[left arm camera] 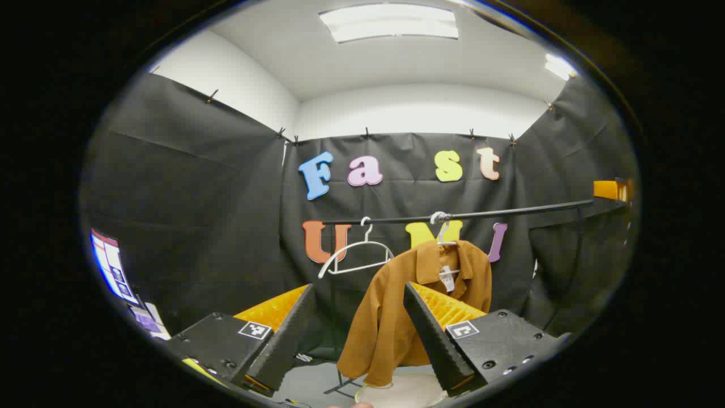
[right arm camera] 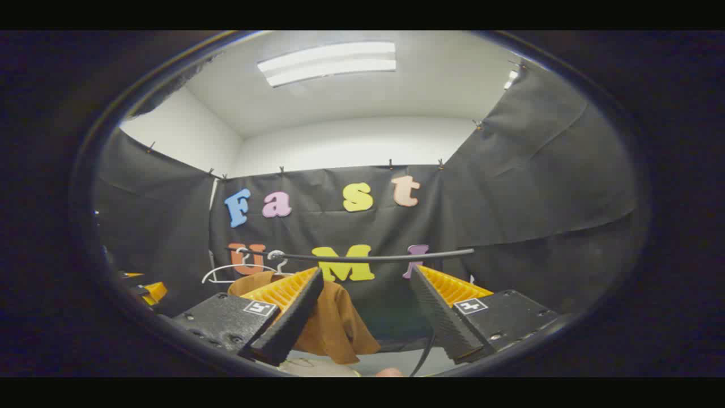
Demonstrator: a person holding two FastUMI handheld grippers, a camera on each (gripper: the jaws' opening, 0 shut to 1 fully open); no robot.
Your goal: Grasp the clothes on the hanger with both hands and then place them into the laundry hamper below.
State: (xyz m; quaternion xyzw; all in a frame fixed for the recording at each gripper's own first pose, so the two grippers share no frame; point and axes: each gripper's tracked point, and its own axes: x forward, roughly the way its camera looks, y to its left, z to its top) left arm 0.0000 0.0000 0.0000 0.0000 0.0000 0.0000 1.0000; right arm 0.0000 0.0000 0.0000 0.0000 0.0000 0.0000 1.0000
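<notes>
Two tools stand wide open and empty. In the left gripper view, the left tool (left arm camera: 358, 334) spans the bottom of the frame; beyond it, lower centre-right, the jacket (left arm camera: 396, 306) hangs lengthwise downward from a hanger (left arm camera: 444, 229) on the rail (left arm camera: 510, 211), with a pale hamper rim (left arm camera: 396, 391) beneath. The left tool looks nearer and better lined up. In the right gripper view, the right tool (right arm camera: 362, 326) has the jacket (right arm camera: 334, 328) lower left behind its left finger, so it must swing that way. An empty hanger (left arm camera: 354, 255) hangs farther left.
</notes>
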